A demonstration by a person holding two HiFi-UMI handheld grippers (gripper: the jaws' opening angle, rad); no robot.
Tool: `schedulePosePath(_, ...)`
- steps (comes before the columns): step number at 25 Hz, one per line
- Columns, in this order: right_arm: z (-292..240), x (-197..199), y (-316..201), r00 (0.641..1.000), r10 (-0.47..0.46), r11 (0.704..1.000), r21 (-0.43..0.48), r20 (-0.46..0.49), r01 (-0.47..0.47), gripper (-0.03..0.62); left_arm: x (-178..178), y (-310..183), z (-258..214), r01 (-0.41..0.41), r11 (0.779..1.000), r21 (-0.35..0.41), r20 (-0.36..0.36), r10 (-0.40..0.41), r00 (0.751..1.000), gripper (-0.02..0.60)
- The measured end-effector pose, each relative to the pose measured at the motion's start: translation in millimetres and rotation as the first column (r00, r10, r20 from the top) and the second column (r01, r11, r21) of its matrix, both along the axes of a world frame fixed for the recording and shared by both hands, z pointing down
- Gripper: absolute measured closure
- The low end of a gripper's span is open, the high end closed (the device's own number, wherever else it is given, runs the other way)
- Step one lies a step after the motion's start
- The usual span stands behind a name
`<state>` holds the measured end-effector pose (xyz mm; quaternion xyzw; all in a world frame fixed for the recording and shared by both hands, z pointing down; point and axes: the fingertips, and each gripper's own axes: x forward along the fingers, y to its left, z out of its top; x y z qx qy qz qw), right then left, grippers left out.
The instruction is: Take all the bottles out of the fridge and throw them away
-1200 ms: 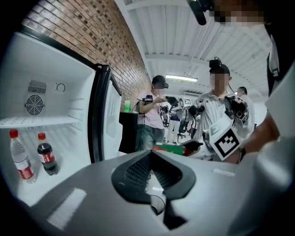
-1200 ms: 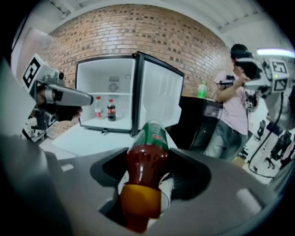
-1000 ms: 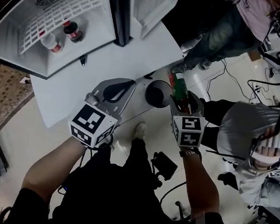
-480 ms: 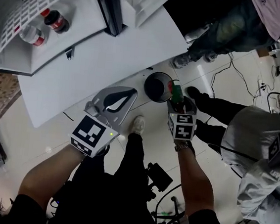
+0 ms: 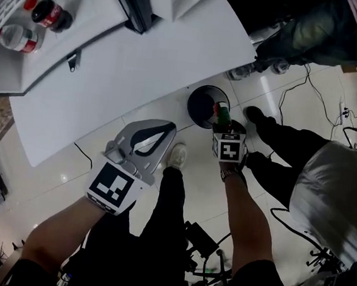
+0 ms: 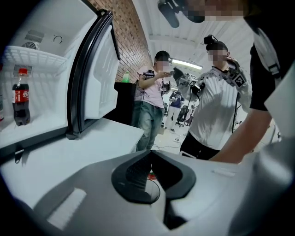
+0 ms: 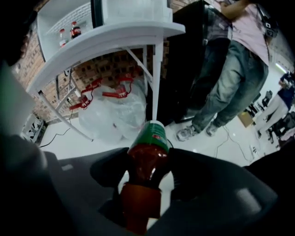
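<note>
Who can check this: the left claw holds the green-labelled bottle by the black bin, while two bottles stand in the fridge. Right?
Wrong claw: the right claw holds the green-labelled bottle by the black bin, as the right gripper view shows; the left claw is shut, empty. A cola bottle and a clear bottle stand in the fridge.

White table (image 5: 161, 61), fridge (image 5: 74, 17) on it, floor (image 5: 10, 172), black bin (image 5: 205, 104)
</note>
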<state>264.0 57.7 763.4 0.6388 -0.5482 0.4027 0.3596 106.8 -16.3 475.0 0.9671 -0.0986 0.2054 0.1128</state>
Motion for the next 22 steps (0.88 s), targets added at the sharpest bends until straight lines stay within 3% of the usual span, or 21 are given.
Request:
schedulePosePath(6,52.9,7.5,-21.0,0.999,-0.043,0.997,-0.066,0.017,0.044,0.316,1.4,-2.3,31.9,0.014,1.0,-0.013,0.024,-0.014,1.0,0.578)
schedulePosePath(15,120.8,11.8,-28.4,0.999,-0.037,0.98,-0.192,0.032,0.042,0.315,-9.9,-10.6,65.5,0.042,0.999,-0.025,0.061,-0.041,0.997,0.578)
schedulePosePath(22,132.5,26.6,-55.3,0.999,-0.025,0.993,-0.117,-0.037,0.02,0.315,-19.0,-14.2,76.6,0.06,0.998,-0.025,0.081,-0.058,0.995,0.578)
